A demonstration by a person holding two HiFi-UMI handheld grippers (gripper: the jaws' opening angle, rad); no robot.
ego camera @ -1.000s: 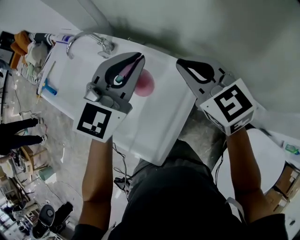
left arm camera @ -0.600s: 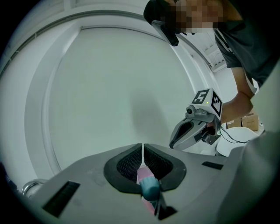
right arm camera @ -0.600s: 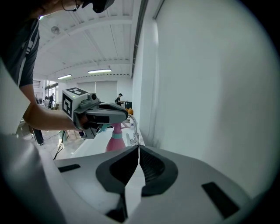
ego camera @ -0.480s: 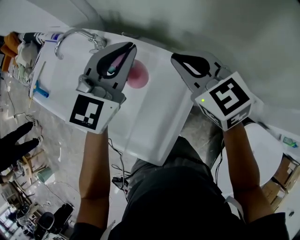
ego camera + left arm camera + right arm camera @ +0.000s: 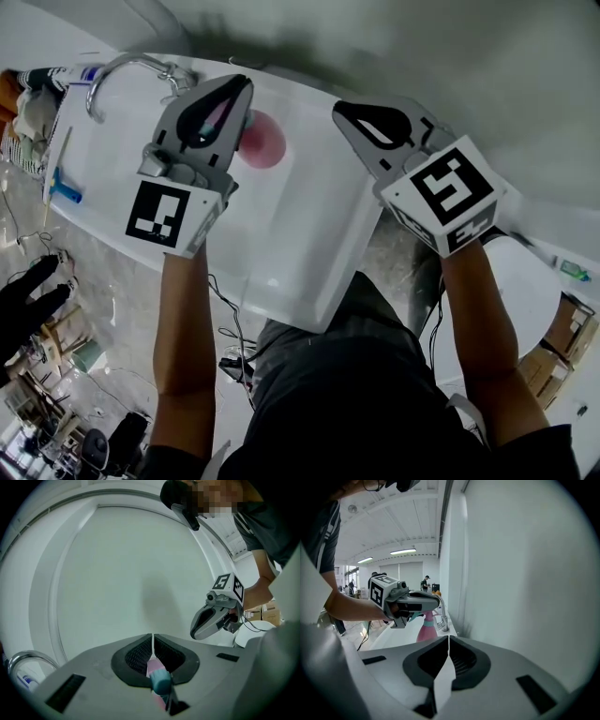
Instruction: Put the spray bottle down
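Item: spray bottle (image 5: 263, 143), pink body, teal nozzle; hangs over the white counter (image 5: 314, 220), near the faucet (image 5: 120, 71).
Left gripper (image 5: 242, 86): fingers pinching the bottle's neck.
Right gripper (image 5: 341, 109): fingers pressed together, empty.
Handling: probably light, rigid, smooth plastic; the neck under the nozzle looks like the surest hold.
Right gripper view: bottle body upright, base hidden.
Left gripper view: nozzle and neck only.

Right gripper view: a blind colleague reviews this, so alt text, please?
The left gripper holds a pink spray bottle by its teal top over a white counter, near a faucet. In front, the right gripper is shut and empty.
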